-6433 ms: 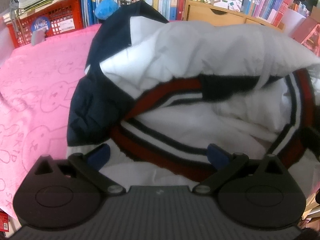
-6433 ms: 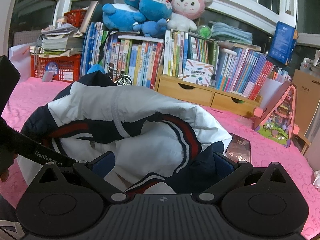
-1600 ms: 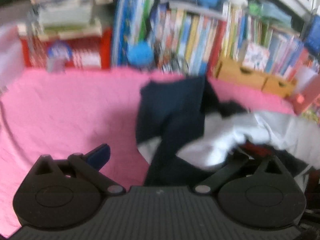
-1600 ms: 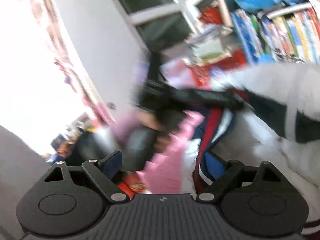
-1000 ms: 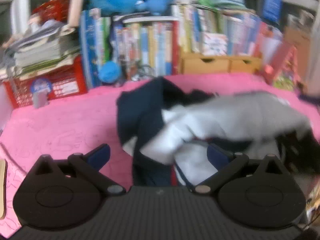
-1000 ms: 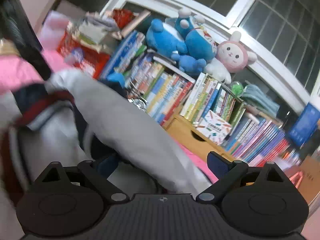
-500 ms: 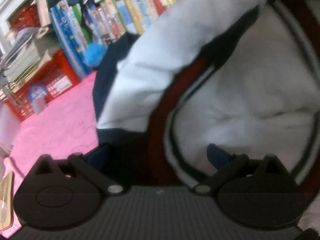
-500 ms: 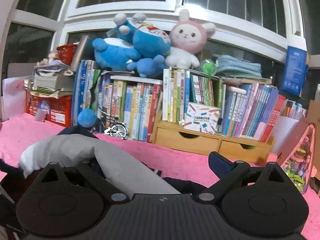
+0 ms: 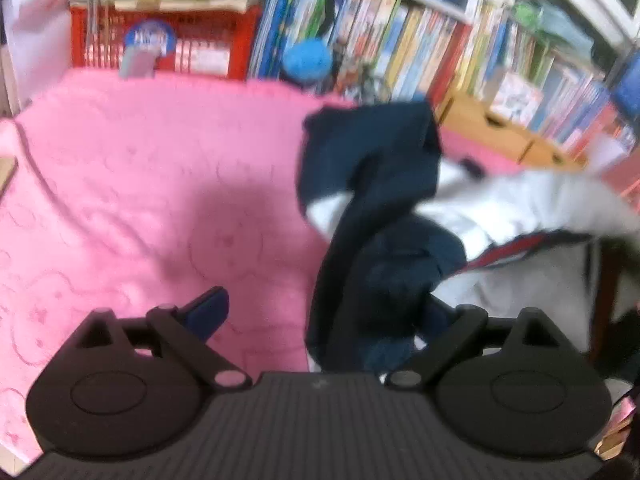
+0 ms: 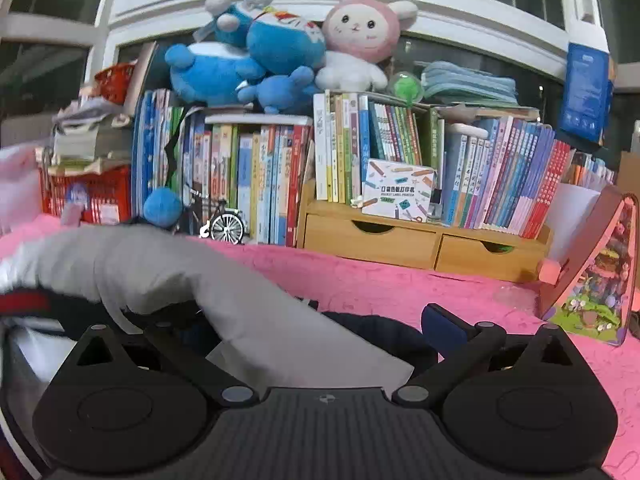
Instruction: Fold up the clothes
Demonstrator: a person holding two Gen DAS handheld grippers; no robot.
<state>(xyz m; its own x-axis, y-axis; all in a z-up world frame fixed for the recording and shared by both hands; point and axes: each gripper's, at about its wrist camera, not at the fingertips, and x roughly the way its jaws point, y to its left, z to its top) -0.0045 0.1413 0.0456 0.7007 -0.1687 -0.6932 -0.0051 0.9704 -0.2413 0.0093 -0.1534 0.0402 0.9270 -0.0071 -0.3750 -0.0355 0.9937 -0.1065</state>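
Note:
A navy, white and red jacket (image 9: 380,240) lies crumpled on the pink blanket (image 9: 140,200), right of centre in the left wrist view. My left gripper (image 9: 320,316) hovers at its near edge with jaws wide and closing. Navy fabric lies between them and covers the right finger, while the left pad (image 9: 208,312) is bare over the blanket. In the right wrist view a grey-white sleeve of the jacket (image 10: 180,276) drapes across my right gripper (image 10: 316,328). Its jaws are opening; cloth hides the left finger and the right pad (image 10: 444,328) is free.
Behind the blanket stand a row of books (image 10: 260,184), a red basket (image 9: 168,44) with stacked papers, wooden drawers (image 10: 420,240) and plush toys (image 10: 280,48). A pink triangular toy (image 10: 592,276) stands at the right. Bare blanket (image 10: 400,284) stretches behind and left of the jacket.
The left gripper has pulled back from close over the jacket's striped collar; the jacket now sits to its right with bare blanket at left. The right view has levelled and the sleeve lies across its jaws.

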